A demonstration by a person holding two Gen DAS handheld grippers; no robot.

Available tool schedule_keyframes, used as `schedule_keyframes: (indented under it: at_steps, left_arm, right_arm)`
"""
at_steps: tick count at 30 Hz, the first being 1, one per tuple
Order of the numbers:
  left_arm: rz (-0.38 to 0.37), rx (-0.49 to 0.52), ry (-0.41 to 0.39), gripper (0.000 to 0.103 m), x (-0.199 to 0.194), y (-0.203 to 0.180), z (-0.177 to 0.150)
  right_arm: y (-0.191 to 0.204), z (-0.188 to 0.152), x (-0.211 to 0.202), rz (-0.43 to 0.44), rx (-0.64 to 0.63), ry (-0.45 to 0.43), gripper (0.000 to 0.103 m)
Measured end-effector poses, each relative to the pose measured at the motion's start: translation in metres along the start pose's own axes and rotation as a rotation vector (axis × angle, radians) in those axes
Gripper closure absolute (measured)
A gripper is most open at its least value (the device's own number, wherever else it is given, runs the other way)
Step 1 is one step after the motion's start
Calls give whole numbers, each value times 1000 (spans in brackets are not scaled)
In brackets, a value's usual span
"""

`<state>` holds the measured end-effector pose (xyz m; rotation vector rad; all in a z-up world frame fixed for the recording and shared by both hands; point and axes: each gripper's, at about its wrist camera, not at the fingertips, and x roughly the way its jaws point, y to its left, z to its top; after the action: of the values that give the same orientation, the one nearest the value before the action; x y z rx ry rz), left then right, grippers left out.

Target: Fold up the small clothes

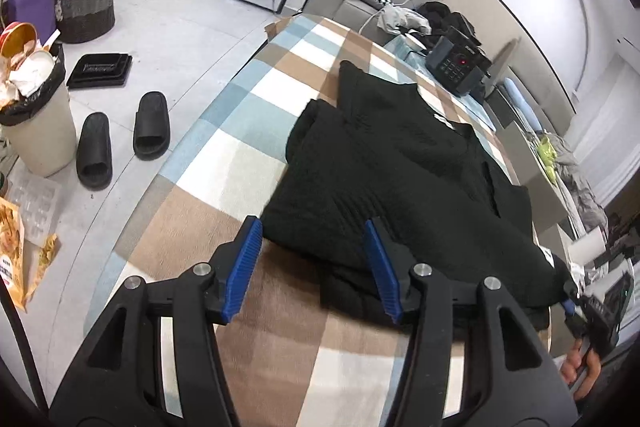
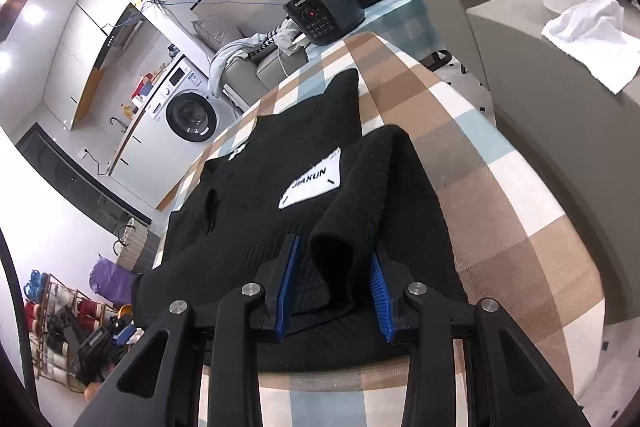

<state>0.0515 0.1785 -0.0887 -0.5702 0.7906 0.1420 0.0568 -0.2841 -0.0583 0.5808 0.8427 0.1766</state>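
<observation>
**Left jaws free, right jaws on the sleeve**

Left gripper [image 1: 312, 267] stands parted with nothing between its blue pads — the hem of the black garment [image 1: 400, 179] lies just beyond and partly under the right-hand finger, but neither pad presses on it. Right gripper [image 2: 334, 283] has a bunched fold of the black sleeve [image 2: 368, 195] standing up between its pads; both pads appear to bear on the cloth, so I read it as gripping that sleeve.

Outward from the tools, the garment lies spread on the checked blanket [image 2: 500, 187], its white label patch [image 2: 312, 181] facing up, one sleeve already laid inward on the left gripper's side. A dark appliance [image 2: 324, 13] sits at the far end of the blanket, well apart from the cloth.

By my judgement the side folds are in hand: one sleeve looks placed, the other is being carried. Next the right sleeve wants laying flat across the body and releasing, while the left gripper finds a fresh hold on the hem — care is needed not to drag the finished fold.
</observation>
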Motion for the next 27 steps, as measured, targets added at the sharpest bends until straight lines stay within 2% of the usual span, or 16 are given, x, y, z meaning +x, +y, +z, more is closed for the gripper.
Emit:
schedule_keyframes:
  at_steps: [4, 6, 8, 9, 10, 11, 15, 19, 22, 27]
  left_arm:
    - [1, -9, 10, 54, 17, -2, 8]
    - [3, -16, 10, 57, 24, -3, 11]
    - [-6, -20, 4, 85, 27, -4, 12]
    - [-18, -16, 2, 91, 30, -6, 14]
    - [-25, -11, -6, 98, 28, -7, 15]
    - [-29, -3, -16, 101, 26, -9, 16]
    - [-41, 12, -69, 102, 13, -17, 24]
    - [-61, 13, -109, 103, 6, -28, 45]
    - [-65, 25, -153, 103, 9, -43, 72]
    - [-48, 36, -180, 103, 29, -64, 121]
  right_arm:
    - [-5, -2, 8, -7, 15, 16, 68]
    - [-10, -2, 11, -7, 42, 10, 69]
    - [-14, 0, 13, -12, 60, 7, 80]
    - [-15, 1, 14, -14, 65, 3, 84]
    - [-16, 2, 15, -11, 70, -3, 94]
    - [-16, 3, 15, -13, 72, -8, 97]
    - [-10, 12, 0, 16, 53, -94, 98]
    - [-5, 35, -6, 37, 67, -160, 98]
    - [5, 60, 2, 30, 67, -196, 98]
    - [12, 105, 34, 1, 139, -223, 98]
